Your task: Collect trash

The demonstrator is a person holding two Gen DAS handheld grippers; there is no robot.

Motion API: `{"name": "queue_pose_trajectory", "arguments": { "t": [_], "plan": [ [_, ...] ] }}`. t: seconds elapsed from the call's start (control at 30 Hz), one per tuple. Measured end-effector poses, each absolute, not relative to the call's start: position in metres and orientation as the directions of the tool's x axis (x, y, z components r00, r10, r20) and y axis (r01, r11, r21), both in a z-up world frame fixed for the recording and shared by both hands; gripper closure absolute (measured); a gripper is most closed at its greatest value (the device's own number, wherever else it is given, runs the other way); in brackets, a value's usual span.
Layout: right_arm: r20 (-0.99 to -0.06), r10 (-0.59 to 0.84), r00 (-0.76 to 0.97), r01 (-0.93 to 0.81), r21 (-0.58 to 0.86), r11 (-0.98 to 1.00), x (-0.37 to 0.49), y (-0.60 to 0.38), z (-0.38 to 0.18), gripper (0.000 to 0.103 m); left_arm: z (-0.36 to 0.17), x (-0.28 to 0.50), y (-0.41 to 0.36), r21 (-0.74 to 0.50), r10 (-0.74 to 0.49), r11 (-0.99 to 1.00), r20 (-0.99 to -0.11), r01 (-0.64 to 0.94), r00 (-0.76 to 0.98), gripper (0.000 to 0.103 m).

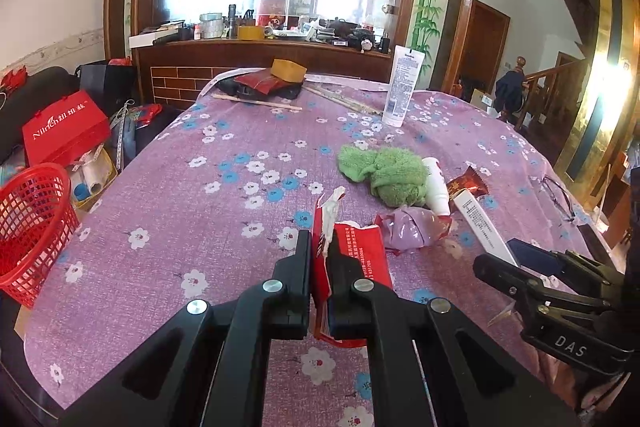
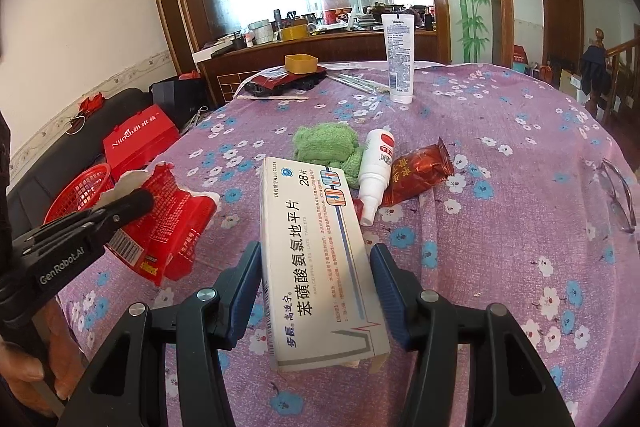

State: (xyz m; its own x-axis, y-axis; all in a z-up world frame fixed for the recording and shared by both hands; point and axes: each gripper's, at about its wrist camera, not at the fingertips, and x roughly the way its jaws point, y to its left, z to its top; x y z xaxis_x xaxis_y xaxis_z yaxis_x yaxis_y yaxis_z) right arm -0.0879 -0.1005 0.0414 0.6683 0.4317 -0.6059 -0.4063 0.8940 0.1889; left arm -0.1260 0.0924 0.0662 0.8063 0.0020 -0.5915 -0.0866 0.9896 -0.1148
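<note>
My left gripper (image 1: pixel 320 247) is shut on a torn red paper packet (image 1: pixel 360 259), held a little above the purple flowered tablecloth (image 1: pixel 200 187). In the right wrist view the same packet (image 2: pixel 172 227) hangs from the left gripper (image 2: pixel 132 203) at the left, in front of a red mesh basket (image 2: pixel 80 191). My right gripper (image 2: pixel 316 249) is shut on a long white medicine box (image 2: pixel 312 227), one pad on each long side. A red snack wrapper (image 2: pixel 420 171) and a crumpled purple wrapper (image 1: pixel 408 227) lie on the cloth.
A green cloth (image 2: pixel 328 143) and a white spray bottle (image 2: pixel 374 175) lie mid-table. A white tube (image 2: pixel 398 59) stands upright further back. Glasses (image 2: pixel 618 195) rest at the right edge. A red gift box (image 2: pixel 140 143) sits beside the basket. A hand (image 2: pixel 28 371) holds the left gripper.
</note>
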Motion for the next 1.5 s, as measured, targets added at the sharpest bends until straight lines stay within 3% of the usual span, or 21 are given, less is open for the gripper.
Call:
{"name": "queue_pose_trajectory", "arguments": {
  "t": [0.37,0.63,1.0,1.33,1.37,1.43,1.47,1.5],
  "plan": [
    [-0.614,0.466,0.637,-0.462,0.179,0.868,-0.082,-0.069,0.063,0.043,0.097,-0.144,0.148,-0.199,0.026,0.967,-0.547,-0.16,0.837,0.098],
    [-0.603,0.566,0.562,-0.6,0.174,0.781,-0.074,0.012,0.098,0.043,0.122,-0.179,0.23,-0.213,0.181,0.92,-0.513,-0.329,0.839,0.097],
    [-0.598,0.7,0.389,-0.77,0.206,0.604,-0.075,0.159,0.126,0.043,0.108,-0.227,0.358,-0.219,0.378,0.797,-0.545,-0.562,0.748,0.097],
    [-0.626,0.738,0.252,-0.824,0.262,0.503,-0.069,0.283,0.12,0.041,0.089,-0.228,0.419,-0.217,0.407,0.754,-0.586,-0.62,0.701,0.097],
    [-0.632,0.74,0.23,-0.829,0.271,0.49,-0.067,0.294,0.117,0.039,0.088,-0.228,0.421,-0.219,0.405,0.754,-0.588,-0.619,0.7,0.095],
    [-0.662,0.718,0.216,-0.821,0.274,0.5,-0.06,0.308,0.11,0.039,0.087,-0.23,0.426,-0.239,0.4,0.742,-0.591,-0.626,0.7,0.069],
    [-0.663,0.713,0.227,-0.813,0.274,0.514,-0.057,0.308,0.109,0.039,0.087,-0.233,0.426,-0.249,0.405,0.736,-0.583,-0.629,0.704,0.04],
    [-0.661,0.715,0.229,-0.806,0.283,0.52,-0.055,0.303,0.108,0.039,0.088,-0.238,0.424,-0.251,0.419,0.733,-0.565,-0.632,0.711,0.033]
  ]
}}
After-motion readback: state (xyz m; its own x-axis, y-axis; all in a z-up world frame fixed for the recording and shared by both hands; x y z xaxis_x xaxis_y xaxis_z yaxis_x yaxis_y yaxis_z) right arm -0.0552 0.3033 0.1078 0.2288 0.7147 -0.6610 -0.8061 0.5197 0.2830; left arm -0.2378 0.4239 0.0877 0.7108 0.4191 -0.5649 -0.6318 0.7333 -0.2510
